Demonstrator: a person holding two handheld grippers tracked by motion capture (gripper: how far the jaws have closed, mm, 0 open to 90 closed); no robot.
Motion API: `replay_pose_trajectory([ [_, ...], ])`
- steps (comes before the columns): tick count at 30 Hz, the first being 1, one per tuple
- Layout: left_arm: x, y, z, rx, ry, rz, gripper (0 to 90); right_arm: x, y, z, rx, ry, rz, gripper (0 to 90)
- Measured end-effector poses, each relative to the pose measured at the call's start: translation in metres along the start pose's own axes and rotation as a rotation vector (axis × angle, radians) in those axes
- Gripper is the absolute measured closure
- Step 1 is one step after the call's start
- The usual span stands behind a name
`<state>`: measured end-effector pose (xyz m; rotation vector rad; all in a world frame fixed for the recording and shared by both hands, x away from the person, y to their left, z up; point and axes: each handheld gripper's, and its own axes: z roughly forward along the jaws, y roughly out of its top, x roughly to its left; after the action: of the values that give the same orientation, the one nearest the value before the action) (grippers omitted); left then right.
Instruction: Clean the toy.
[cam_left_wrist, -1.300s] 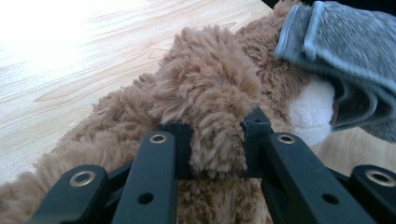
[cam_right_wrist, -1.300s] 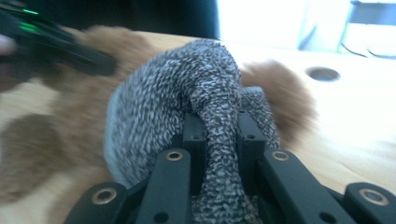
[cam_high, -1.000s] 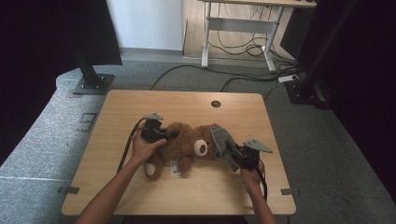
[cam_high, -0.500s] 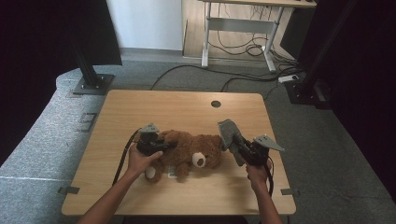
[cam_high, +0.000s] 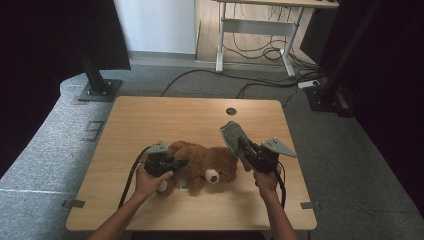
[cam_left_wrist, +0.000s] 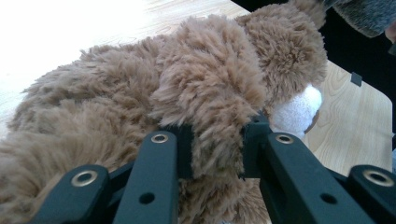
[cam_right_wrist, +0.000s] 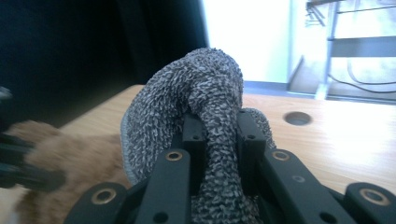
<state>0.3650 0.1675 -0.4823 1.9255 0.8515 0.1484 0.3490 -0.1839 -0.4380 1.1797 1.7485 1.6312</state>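
The brown teddy bear (cam_high: 202, 165) lies on its side on the wooden bench (cam_high: 150, 120). The left tongs (cam_left_wrist: 212, 154) pinch a tuft of its fur. The right tongs (cam_right_wrist: 217, 135) clamp a grey terry cloth (cam_right_wrist: 196, 93), raised just beside the bear's head.

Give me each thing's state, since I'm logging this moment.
Teddy bear: lying on the table, fur pinched.
Grey cloth: held up off the table, bunched.
Left hand-held gripper: shut on the teddy bear.
Right hand-held gripper: shut on the grey cloth.
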Motion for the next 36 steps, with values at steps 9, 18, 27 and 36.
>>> replay_pose_trajectory([
  [9,-0.007,-0.007,-0.003,-0.006,-0.007,0.01,72.8,0.04,-0.014,0.027,0.181,0.13,-0.122,78.0],
  [18,-0.015,-0.021,-0.007,-0.023,-0.02,0.022,72.9,0.046,-0.031,0.019,0.208,0.154,-0.119,78.3],
  [27,-0.015,-0.025,-0.008,-0.031,-0.023,0.032,73.1,0.04,-0.039,-0.001,0.19,0.119,-0.116,78.4],
  [36,-0.015,-0.028,-0.01,-0.034,-0.024,0.033,73.2,0.014,-0.049,-0.019,0.198,0.059,-0.052,78.4],
])
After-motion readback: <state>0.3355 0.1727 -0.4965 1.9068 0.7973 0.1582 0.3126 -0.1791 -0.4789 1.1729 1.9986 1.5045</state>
